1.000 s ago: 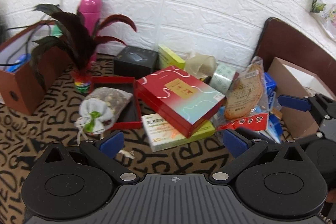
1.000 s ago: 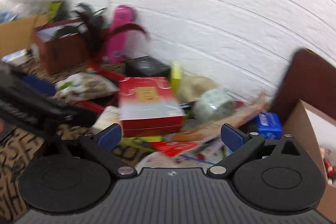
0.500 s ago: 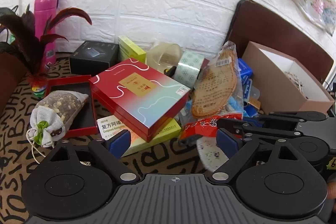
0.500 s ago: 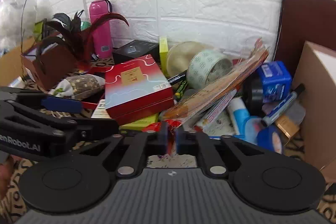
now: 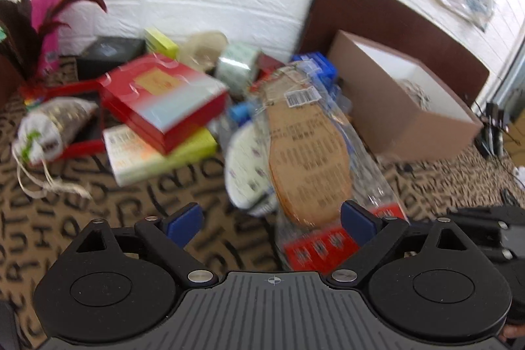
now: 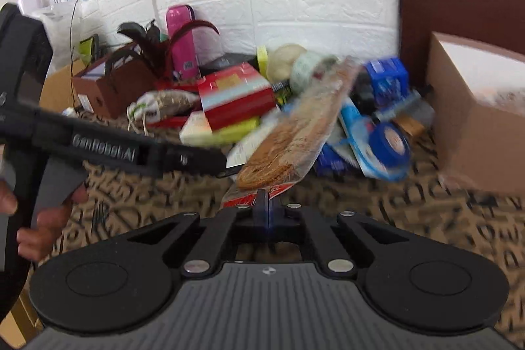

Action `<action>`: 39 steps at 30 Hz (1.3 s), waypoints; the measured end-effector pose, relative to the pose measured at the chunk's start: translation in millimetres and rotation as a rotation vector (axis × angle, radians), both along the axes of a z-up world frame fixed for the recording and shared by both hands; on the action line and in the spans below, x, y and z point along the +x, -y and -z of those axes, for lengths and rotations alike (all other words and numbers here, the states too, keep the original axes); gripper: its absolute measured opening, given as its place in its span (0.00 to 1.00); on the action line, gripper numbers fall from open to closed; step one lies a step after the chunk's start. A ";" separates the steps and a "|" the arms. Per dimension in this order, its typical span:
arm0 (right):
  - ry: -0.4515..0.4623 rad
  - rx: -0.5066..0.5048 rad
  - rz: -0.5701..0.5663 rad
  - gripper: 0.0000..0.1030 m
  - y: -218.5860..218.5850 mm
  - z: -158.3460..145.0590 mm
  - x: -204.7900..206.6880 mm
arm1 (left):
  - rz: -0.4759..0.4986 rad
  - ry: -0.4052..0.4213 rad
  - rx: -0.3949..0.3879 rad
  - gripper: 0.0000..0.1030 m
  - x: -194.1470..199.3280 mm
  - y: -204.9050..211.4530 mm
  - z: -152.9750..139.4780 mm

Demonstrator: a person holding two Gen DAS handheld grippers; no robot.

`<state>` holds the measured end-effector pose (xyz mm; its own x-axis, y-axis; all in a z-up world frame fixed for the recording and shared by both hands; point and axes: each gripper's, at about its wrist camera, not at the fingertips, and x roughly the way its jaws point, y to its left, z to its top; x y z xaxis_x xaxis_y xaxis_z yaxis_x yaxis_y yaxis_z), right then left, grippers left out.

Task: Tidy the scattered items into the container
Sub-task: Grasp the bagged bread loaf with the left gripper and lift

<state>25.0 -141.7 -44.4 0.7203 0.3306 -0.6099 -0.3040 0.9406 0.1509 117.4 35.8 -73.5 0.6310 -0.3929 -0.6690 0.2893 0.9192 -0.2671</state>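
Pinching insole packet, right hand-held gripper

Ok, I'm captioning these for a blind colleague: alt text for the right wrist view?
The right gripper is shut on the red bottom edge of a clear insole packet, lifted over a patterned cloth. Behind sit a cluttered pile, a red box and a brown cardboard container.

Tan insole packet, red box, seemingly letter-patterned brown cloth
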 end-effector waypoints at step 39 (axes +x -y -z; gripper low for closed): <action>-0.086 -0.153 0.001 0.83 -9.0 65.7 -3.0 | 0.109 -0.114 -0.005 0.61 19.3 64.8 54.3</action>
